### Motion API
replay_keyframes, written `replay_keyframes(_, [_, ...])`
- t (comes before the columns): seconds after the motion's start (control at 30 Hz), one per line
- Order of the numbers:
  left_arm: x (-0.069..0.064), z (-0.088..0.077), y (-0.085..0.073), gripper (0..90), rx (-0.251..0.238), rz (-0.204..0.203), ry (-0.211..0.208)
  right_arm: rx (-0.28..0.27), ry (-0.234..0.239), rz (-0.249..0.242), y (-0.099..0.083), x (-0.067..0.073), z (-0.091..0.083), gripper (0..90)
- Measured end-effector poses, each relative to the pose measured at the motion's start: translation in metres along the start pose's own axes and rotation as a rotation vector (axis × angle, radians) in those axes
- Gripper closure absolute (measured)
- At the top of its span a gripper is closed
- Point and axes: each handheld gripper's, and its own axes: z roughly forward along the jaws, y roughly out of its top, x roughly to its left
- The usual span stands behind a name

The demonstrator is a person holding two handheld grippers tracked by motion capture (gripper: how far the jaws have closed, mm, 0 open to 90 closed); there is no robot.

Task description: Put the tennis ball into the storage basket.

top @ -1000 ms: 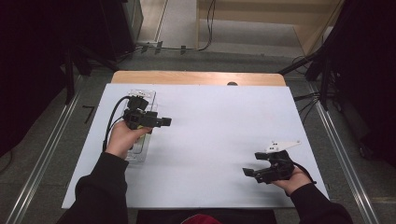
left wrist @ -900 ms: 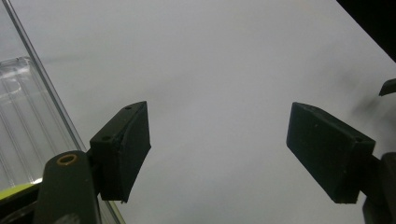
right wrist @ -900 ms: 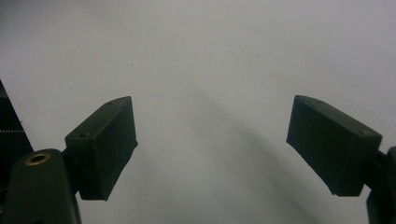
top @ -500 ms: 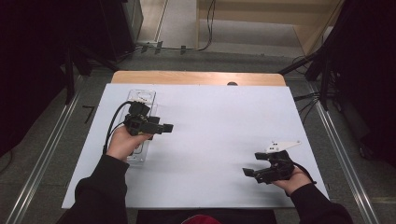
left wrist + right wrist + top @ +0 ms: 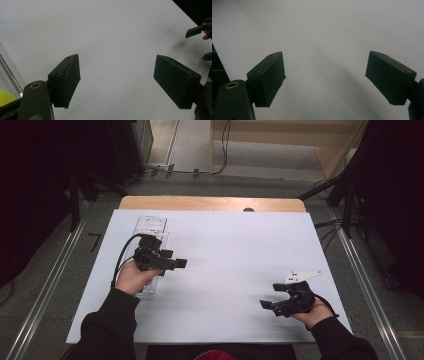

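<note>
We see the left claw [image 5: 172, 263] held above the white counter [image 5: 235, 250] at about nine o'clock from its middle, its jaws pointing toward three o'clock. In the left gripper view its two jaws stand apart with only bare white surface between them, so it is released and grips nothing. Just under and behind the left hand [image 5: 134, 277] lies a clear plastic container [image 5: 152, 225], long and narrow, running from twelve to six o'clock along the counter's left part; the hand covers its near end. In the left gripper view the container's transparent wall [image 5: 7, 72] shows at the eight o'clock edge, with something yellow [image 5: 5, 97] inside it, though we cannot tell what it is.

The right claw [image 5: 270, 305] rests low at about five o'clock on the counter, jaws pointing toward nine o'clock, well apart from the container. In the right gripper view its jaws are likewise spread, released over bare surface.
</note>
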Motion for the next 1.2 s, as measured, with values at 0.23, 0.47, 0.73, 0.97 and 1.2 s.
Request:
replay_keyframes(0.23, [-0.006, 0.000, -0.007, 21.7, -0.009, 0.019, -0.003, -0.001, 0.000, 0.001, 0.000, 0.000, 0.000, 13.9])
replay_keyframes(0.47, [-0.010, 0.000, -0.015, 21.7, 0.007, 0.025, 0.003, -0.003, 0.001, 0.006, 0.000, 0.000, 0.000, 13.9])
replay_keyframes(0.73, [-0.014, 0.002, -0.023, 21.8, -0.003, 0.032, -0.015, 0.000, -0.002, 0.007, 0.000, 0.000, 0.000, 13.9])
replay_keyframes(0.97, [-0.015, 0.003, -0.029, 21.8, -0.011, 0.041, -0.026, 0.002, -0.001, 0.007, 0.000, 0.000, 0.001, 13.9])
replay_keyframes(1.2, [-0.016, 0.004, -0.036, 21.8, -0.013, 0.060, -0.019, 0.001, -0.004, 0.007, 0.000, 0.000, 0.001, 13.9])
